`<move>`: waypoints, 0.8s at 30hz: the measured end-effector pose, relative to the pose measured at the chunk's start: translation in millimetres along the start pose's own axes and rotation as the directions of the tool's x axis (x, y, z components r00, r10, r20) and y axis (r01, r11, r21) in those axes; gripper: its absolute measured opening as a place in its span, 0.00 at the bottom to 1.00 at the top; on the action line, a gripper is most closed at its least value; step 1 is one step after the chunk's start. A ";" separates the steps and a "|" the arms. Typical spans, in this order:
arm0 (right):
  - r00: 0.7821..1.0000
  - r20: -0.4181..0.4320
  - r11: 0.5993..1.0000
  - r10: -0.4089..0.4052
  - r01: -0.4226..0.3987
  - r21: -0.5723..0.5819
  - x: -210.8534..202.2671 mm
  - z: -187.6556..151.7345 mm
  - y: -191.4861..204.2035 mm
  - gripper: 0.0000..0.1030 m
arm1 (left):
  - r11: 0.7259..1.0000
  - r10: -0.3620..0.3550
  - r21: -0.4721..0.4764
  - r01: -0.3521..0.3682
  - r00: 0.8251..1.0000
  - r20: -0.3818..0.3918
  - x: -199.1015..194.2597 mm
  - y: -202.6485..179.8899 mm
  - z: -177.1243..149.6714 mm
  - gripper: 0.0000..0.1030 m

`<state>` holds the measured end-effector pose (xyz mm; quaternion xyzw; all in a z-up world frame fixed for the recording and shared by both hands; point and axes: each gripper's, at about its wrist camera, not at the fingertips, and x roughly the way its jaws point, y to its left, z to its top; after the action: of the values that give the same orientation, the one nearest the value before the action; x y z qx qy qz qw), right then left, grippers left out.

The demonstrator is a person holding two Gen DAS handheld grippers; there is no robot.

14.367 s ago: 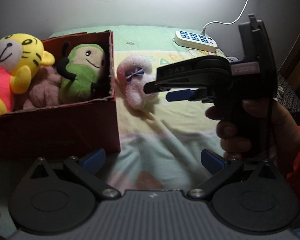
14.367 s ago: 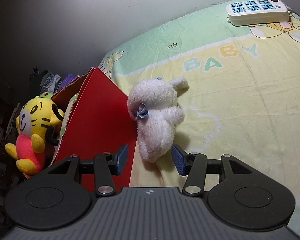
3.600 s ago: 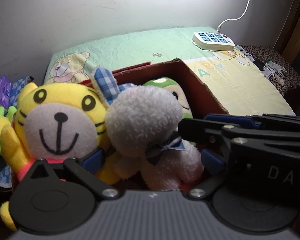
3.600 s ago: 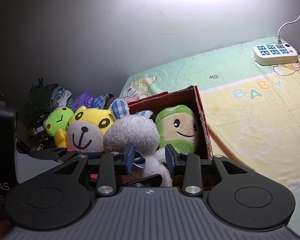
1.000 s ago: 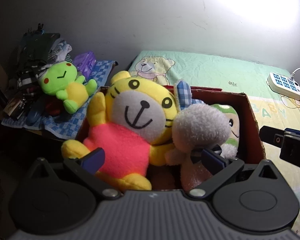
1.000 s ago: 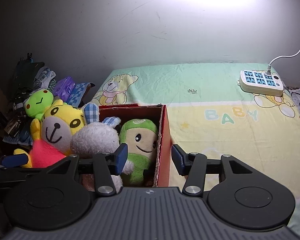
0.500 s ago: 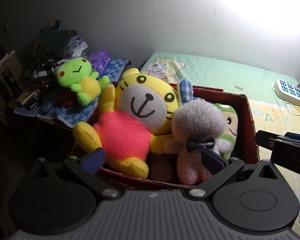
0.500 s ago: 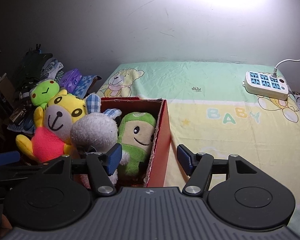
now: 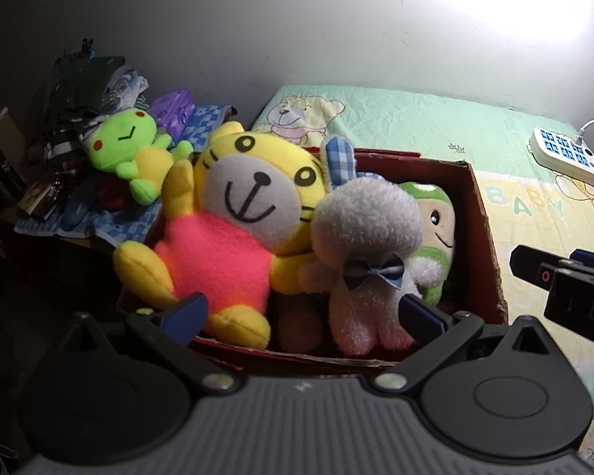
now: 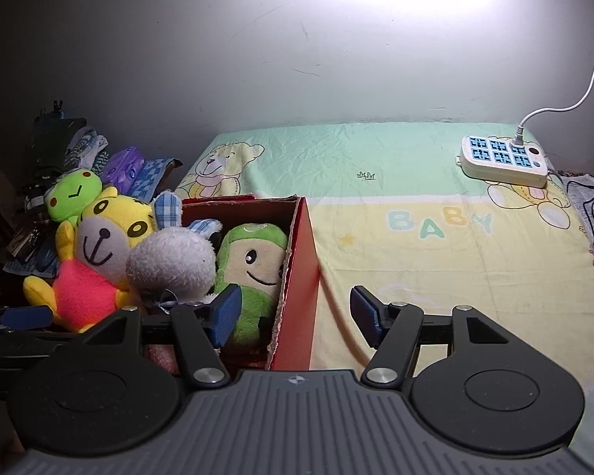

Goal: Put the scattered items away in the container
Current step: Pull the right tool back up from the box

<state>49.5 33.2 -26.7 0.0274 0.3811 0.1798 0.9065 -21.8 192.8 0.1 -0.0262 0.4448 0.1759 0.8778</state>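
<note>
A red cardboard box (image 9: 483, 237) (image 10: 303, 277) stands on the bed and holds several plush toys. A yellow tiger (image 9: 233, 229) (image 10: 99, 253), a white plush with a blue bow tie (image 9: 368, 261) (image 10: 174, 261) and a green plush (image 9: 435, 221) (image 10: 249, 265) sit in it. My left gripper (image 9: 301, 312) is open and empty just in front of the box. My right gripper (image 10: 293, 316) is open and empty over the box's right wall; its body shows at the right of the left wrist view (image 9: 566, 285).
A green frog plush (image 9: 126, 150) (image 10: 73, 194) lies on a cluttered side table (image 9: 71, 213) left of the box. A white power strip (image 9: 562, 154) (image 10: 503, 158) with its cable lies on the bed's far right. The bed sheet (image 10: 435, 237) stretches right of the box.
Both grippers have drawn back from the box a little. The right gripper's jaws have opened wider. The toys stay in the box.
</note>
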 end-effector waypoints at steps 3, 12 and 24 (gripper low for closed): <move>0.999 0.005 0.999 -0.044 0.044 0.019 -0.6 -1.8 1.8 0.62 | 0.999 0.003 0.040 -0.003 1.000 0.004 1.6 -1.5 1.8 0.99; 0.985 0.024 0.982 -0.173 0.171 0.076 -2.8 -7.8 10.9 0.66 | 0.993 -0.063 0.096 0.064 0.998 -0.019 14.3 7.6 6.1 0.98; 0.928 0.033 0.900 -0.372 0.352 0.256 -27.8 -14.9 -22.8 0.76 | 0.953 -0.216 0.220 0.210 0.976 0.002 4.3 -17.8 6.0 0.99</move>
<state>28.0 1.0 -22.6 0.0753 0.3616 -0.0416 0.9284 -8.9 178.6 -1.6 0.0248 0.4446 0.0306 0.8949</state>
